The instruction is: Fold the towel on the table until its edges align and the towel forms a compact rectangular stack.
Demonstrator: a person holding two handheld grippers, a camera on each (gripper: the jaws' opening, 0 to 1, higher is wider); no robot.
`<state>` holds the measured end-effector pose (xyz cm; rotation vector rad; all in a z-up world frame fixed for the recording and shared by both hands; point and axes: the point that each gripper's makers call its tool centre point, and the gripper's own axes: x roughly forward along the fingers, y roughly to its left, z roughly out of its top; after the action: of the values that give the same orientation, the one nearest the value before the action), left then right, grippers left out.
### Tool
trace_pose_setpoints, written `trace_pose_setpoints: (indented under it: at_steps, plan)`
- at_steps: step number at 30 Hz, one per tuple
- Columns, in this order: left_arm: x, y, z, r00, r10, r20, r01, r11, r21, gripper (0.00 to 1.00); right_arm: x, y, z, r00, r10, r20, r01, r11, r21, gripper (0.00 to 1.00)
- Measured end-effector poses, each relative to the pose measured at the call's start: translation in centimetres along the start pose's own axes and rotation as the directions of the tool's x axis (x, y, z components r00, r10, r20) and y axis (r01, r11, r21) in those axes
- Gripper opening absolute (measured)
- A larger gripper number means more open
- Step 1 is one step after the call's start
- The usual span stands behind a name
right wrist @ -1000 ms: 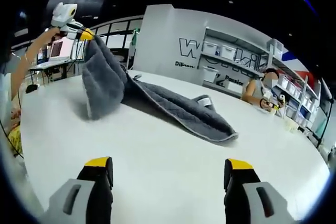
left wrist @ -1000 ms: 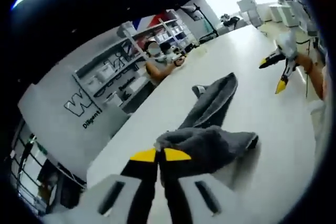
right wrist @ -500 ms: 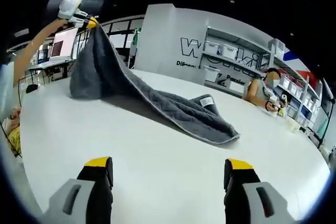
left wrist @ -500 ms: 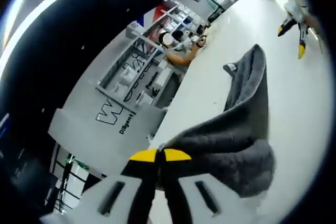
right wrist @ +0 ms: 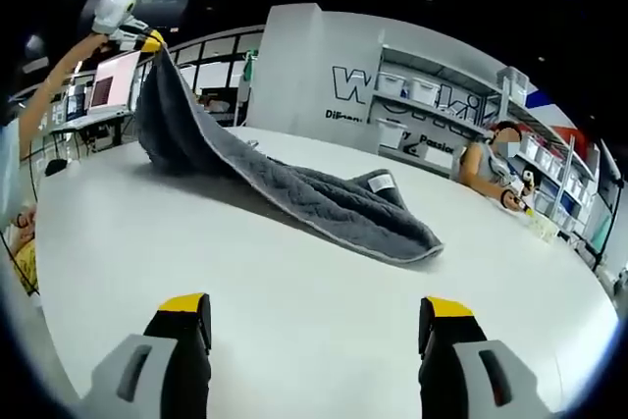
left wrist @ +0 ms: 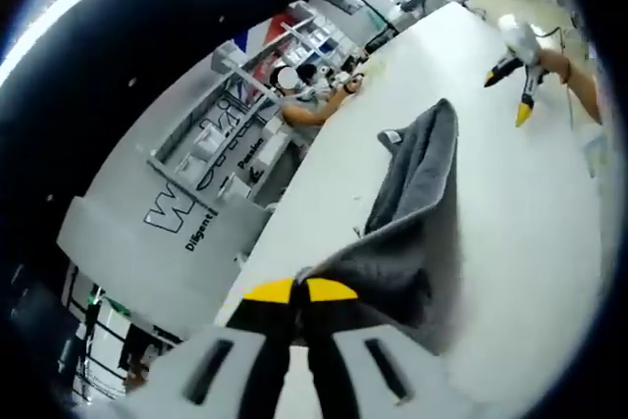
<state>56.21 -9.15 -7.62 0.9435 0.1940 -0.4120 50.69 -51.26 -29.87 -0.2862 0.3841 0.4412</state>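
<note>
Grey quilted terry makes up the towel, a dark charcoal cloth with a paler stitched hem along its edge and a small white label sewn at one end. It lies on the white worktop as a long, rumpled strip, bunched at the labelled end and rising at the other end off the surface into a peaked drape. That raised corner is pinched in the left tongs, whose yellow-tipped jaws are pressed together on the fabric; from the right gripper view the same tongs are seen held high by a person's hand. In the left gripper view the towel stretches away from the jaws toward the label. The right tongs hang wide apart above bare worktop, holding nothing, well short of the towel. Another person sits at the far edge, before shelving with bins.
</note>
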Motion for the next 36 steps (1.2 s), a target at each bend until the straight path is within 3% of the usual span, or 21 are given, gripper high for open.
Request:
trace_pose_setpoints:
  at_steps: [2, 7, 11, 15, 17, 20, 21, 22, 23, 24, 28, 33, 36]
  plan:
    - [-0.9, -2.4, -0.4, 0.998, -0.066, 0.006, 0.066, 0.998, -0.001, 0.04, 0.0, 0.1, 0.0, 1.000, 0.002, -0.001, -0.002, 1.000, 0.001, 0.92]
    - [-2.5, -6.7, -1.6, 0.989, -0.149, 0.005, 0.149, 0.989, -0.014, 0.04, -0.1, 1.4, 0.5, 0.998, 0.054, 0.014, -0.054, 0.999, 0.004, 0.92]
    - [-3.5, -10.1, -2.2, 0.972, -0.235, 0.030, 0.236, 0.971, -0.047, 0.04, -0.5, 1.5, 0.9, 0.999, 0.051, 0.017, -0.051, 0.999, -0.016, 0.92]
    - [-4.4, -14.1, -2.9, 0.935, -0.347, 0.079, 0.355, 0.925, -0.134, 0.04, -0.7, 1.0, 0.9, 0.999, 0.034, 0.014, -0.034, 0.999, -0.020, 0.92]
    - [-4.6, -15.7, -3.5, 0.918, -0.387, 0.087, 0.396, 0.909, -0.128, 0.04, -0.7, 1.0, 0.9, 0.999, 0.036, 0.013, -0.035, 0.999, -0.018, 0.92]
    - [-4.9, -19.2, -4.3, 0.866, -0.486, 0.116, 0.498, 0.857, -0.131, 0.04, -0.7, 1.4, 0.8, 0.999, 0.046, 0.008, -0.046, 0.999, -0.023, 0.92]
    - [-5.0, -20.2, -4.6, 0.851, -0.510, 0.125, 0.525, 0.834, -0.167, 0.04, -0.7, 1.5, 0.9, 0.999, 0.051, 0.007, -0.051, 0.998, -0.026, 0.92]
    - [-4.9, -20.7, -4.9, 0.845, -0.519, 0.128, 0.534, 0.827, -0.173, 0.04, -0.6, 1.7, 1.0, 0.998, 0.055, 0.007, -0.054, 0.998, -0.030, 0.92]
    - [-4.7, -21.0, -5.3, 0.845, -0.520, 0.124, 0.534, 0.828, -0.170, 0.04, -0.6, 1.7, 1.1, 0.998, 0.057, 0.007, -0.056, 0.998, -0.034, 0.92]
    - [-4.7, -21.9, -6.0, 0.835, -0.540, 0.103, 0.550, 0.816, -0.178, 0.04, -0.6, 1.9, 1.2, 0.998, 0.060, 0.006, -0.060, 0.998, -0.038, 0.92]
    - [-4.5, -23.6, -7.5, 0.819, -0.570, 0.065, 0.571, 0.800, -0.185, 0.04, -0.7, 2.3, 1.6, 0.997, 0.073, 0.005, -0.073, 0.996, -0.055, 0.92]
    - [-4.4, -24.1, -8.5, 0.818, -0.573, 0.037, 0.569, 0.800, -0.192, 0.05, -0.8, 2.6, 1.9, 0.997, 0.078, 0.001, -0.078, 0.995, -0.070, 0.92]
    - [-4.5, -23.9, -8.3, 0.822, -0.566, 0.068, 0.567, 0.798, -0.206, 0.13, -0.7, 2.7, 2.1, 0.997, 0.079, 0.001, -0.078, 0.994, -0.071, 0.92]
